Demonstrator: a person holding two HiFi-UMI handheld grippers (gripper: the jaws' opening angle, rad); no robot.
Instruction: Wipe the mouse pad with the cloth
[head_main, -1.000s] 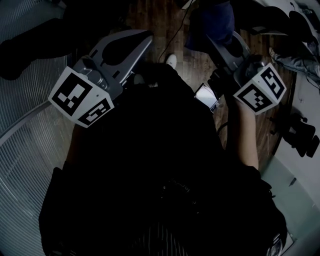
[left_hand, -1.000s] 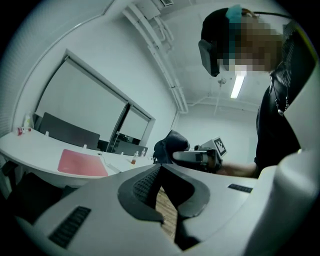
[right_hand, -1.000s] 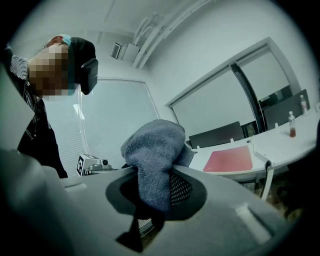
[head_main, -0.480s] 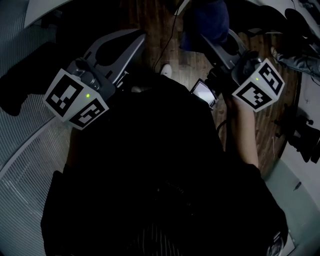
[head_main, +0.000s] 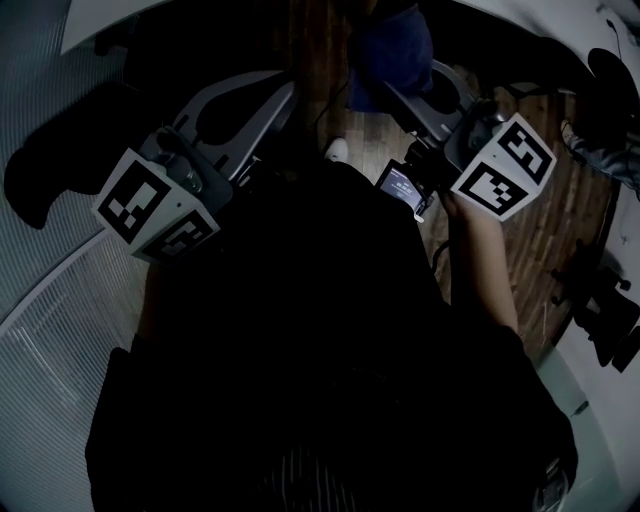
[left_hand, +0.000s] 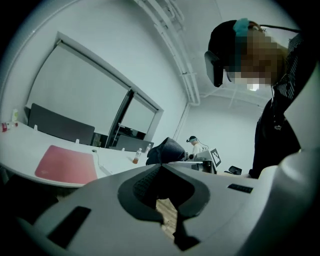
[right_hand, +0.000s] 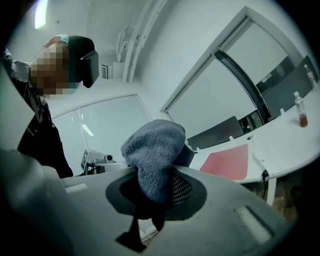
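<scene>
1. The grey-blue terry cloth (right_hand: 152, 145) had its lower end hidden between the jaws of the right gripper (right_hand: 152, 175).
2. Right of the pink rectangular mouse pad (left_hand: 67, 165), a small amber-filled bottle (left_hand: 135, 159) was too tiny to detail.

1. We saw a curved white table (left_hand: 20, 150) along the wall.
2. A red mouse pad (left_hand: 67, 165) lay flat on it, near the front edge.
3. A thin cable (left_hand: 101, 164) ran just beside the pad.
4. A small bottle (left_hand: 136, 157) stood upright farther along.
5. Below was a wooden floor (head_main: 315, 50).
</scene>
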